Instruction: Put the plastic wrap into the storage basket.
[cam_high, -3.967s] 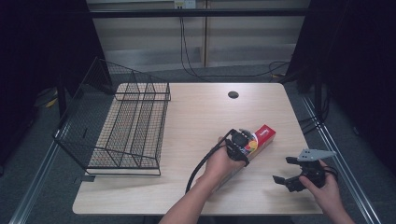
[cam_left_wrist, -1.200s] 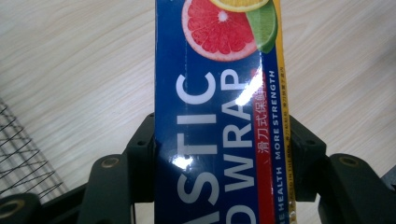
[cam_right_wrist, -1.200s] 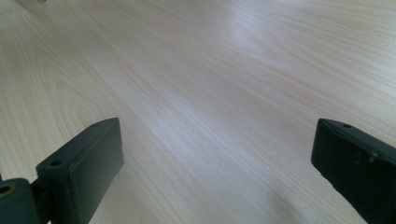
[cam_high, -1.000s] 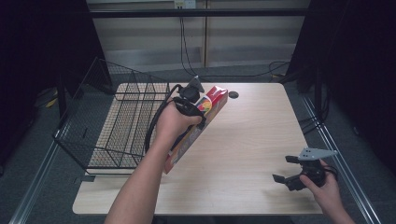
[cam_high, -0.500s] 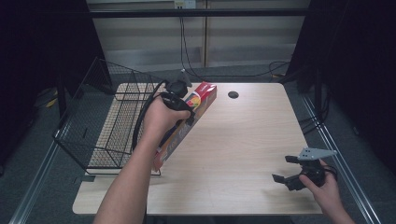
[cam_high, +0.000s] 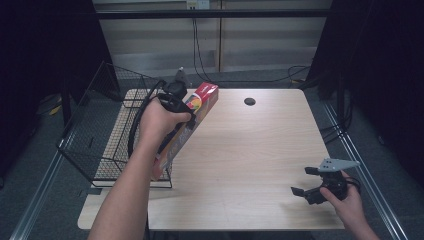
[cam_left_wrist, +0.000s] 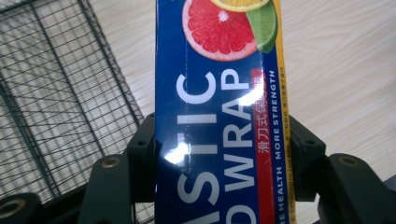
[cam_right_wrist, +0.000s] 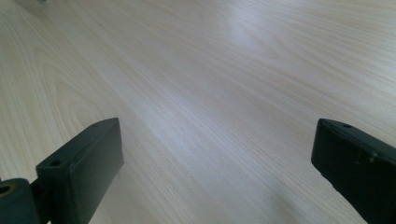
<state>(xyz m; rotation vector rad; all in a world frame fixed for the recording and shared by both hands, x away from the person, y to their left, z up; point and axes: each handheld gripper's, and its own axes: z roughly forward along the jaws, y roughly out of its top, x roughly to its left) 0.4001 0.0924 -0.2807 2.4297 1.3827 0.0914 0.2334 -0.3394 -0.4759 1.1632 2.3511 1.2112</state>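
Observation:
A long blue plastic wrap box (cam_high: 192, 117) with a red end and citrus pictures hangs tilted above the table, beside the right edge of the black wire basket (cam_high: 95, 140). My left gripper (cam_high: 176, 102) is shut on the plastic wrap box (cam_left_wrist: 219, 116), one black jaw on each long side; the basket's mesh (cam_left_wrist: 56, 93) lies to the left below it. My right gripper (cam_high: 306, 181) rests low over the table's front right corner. Its jaws stand wide open over bare wood (cam_right_wrist: 210, 107), nothing between them.
The light wooden table (cam_high: 260, 150) has a round cable hole (cam_high: 249, 101) near its back edge. The wire basket takes up the table's left side and overhangs its left edge. Cables hang at the wall behind. Dark floor surrounds the table.
My left gripper has carried the box from the front right of the table up and leftward to the basket's right edge. The right gripper has stayed put.

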